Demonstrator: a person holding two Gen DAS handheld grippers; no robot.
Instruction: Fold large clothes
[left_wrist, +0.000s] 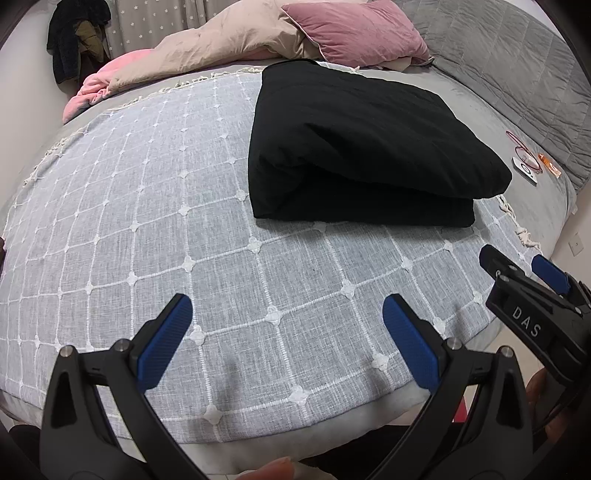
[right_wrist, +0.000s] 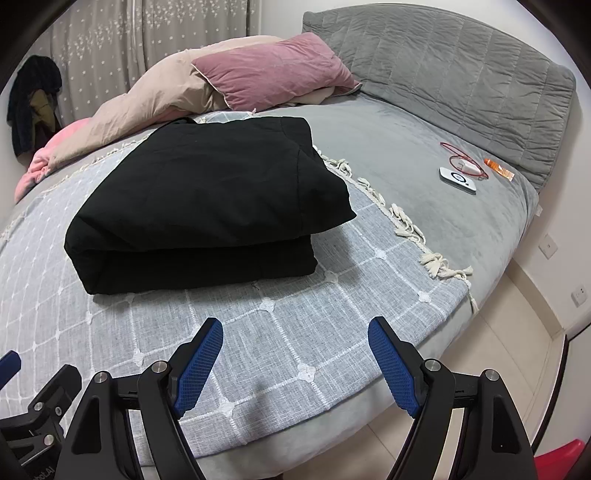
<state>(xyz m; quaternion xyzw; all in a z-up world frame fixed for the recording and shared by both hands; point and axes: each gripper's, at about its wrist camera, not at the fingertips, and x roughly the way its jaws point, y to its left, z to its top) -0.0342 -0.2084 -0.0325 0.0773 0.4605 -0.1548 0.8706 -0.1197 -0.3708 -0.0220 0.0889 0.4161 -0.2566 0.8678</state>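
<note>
Black garment, folded into a thick rectangular stack, lies on the bed beyond both pairs of tongs: ahead and to the left of the right gripper, ahead and to the right of the left gripper. It touches neither. Its folded edge faces the tongs and its upper layer overhangs the lower one on the right-hand side.

Under it spreads a pale grey throw with a white grid pattern and a tasselled fringe; this cloth runs on towards the tongs and lies below both sets of tips. A grey quilted headboard stands far off to the right of the right gripper. Beyond the garment a beige duvet is bunched up, with a mauve pillow resting on it. Dark clothes hang by the curtain, far to the left.

Both grippers stand wide open with nothing between their blue pads, hovering over the near edge of the bed, side by side.

Well ahead and right of the right gripper, on the grey sheet, lie a small white device, a red cable and an orange tube.
</note>
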